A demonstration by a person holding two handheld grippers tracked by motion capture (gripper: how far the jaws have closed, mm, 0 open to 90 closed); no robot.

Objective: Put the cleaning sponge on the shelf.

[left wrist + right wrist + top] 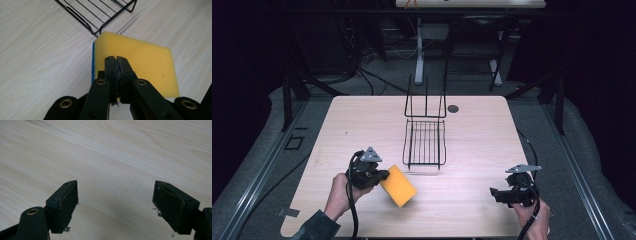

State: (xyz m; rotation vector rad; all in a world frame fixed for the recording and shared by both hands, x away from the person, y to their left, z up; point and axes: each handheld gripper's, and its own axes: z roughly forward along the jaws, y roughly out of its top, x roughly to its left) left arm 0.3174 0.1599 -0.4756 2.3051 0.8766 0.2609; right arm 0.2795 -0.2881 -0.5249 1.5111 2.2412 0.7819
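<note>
While the left gripper (116, 58) has its jaws pinched on one edge of the yellow sponge (397, 185), held tilted above the surface (472, 150), that shallow bite may slip. Wire rack (425, 142) just beyond; its near rim could snag. Right gripper (115, 205): jaws apart, empty.

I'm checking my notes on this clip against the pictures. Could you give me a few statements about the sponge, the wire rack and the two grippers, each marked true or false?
1. The left gripper is shut on the yellow sponge. True.
2. The sponge lies inside the wire rack. False: it is held near the rack's front corner, outside it.
3. The right gripper has its fingers wide apart with nothing between them. True.
4. The sponge has a blue side. True.
5. The right gripper holds the rack. False: it is over bare table, far from the rack.
</note>
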